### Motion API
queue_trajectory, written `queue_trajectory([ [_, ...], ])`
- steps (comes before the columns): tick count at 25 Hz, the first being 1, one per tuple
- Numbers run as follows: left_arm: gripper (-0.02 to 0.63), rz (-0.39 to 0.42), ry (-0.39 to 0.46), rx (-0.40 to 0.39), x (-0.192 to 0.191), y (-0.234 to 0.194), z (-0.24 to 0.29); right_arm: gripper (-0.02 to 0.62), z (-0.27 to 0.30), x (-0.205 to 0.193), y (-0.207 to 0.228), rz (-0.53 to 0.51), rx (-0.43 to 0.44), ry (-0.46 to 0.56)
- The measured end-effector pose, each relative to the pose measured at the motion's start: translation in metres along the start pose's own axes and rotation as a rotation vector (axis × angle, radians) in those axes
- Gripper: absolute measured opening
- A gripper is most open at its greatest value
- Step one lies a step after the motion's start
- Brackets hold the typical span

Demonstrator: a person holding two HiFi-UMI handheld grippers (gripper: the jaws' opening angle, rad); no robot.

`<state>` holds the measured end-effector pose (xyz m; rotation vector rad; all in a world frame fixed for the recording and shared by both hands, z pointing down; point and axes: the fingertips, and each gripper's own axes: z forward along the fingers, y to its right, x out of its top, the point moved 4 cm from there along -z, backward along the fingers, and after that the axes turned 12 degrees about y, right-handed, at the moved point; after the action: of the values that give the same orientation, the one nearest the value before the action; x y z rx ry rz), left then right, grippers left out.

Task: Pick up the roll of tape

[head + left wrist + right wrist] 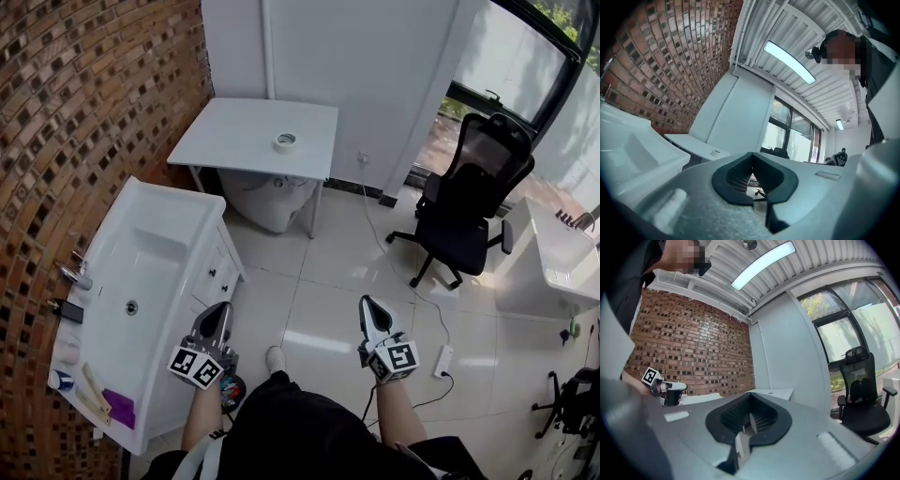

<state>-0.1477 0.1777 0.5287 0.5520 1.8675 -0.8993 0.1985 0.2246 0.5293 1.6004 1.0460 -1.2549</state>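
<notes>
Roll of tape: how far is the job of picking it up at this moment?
Done: nothing; the roll of tape lies untouched on the white table. In hand: the left tool and right tool are both shut and empty, held over the floor well short of that table. Left: reach the table, open a tool, grip the roll, lift it.

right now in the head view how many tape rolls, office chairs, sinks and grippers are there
roll of tape: 1
office chair: 1
sink: 1
grippers: 2, the left gripper and the right gripper
total: 5
</notes>
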Motion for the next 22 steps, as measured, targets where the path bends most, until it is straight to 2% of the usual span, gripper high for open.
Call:
queue_trajectory([
  [5, 0.002, -0.001, 0.014, -0.009, 0.008, -0.041, 0.039, 0.005, 0.054, 0.007, 0.005, -0.009, -0.011, 0.015],
  [13, 0.002, -0.04, -0.006, 0.011, -0.003, -0.094, 0.083, 0.005, 0.111, -0.001, 0.027, -0.066, -0.046, 0.008],
  [18, 0.002, -0.003, -0.025, 0.001, 0.002, -0.124, 0.101, 0.005, 0.15, -0.014, 0.022, -0.063, -0.04, 0.001],
  [22, 0.002, 0.025, -0.054, 0.053, 0.003, -0.152, 0.109, 0.005, 0.174, -0.022, 0.017, -0.069, -0.013, -0.008],
])
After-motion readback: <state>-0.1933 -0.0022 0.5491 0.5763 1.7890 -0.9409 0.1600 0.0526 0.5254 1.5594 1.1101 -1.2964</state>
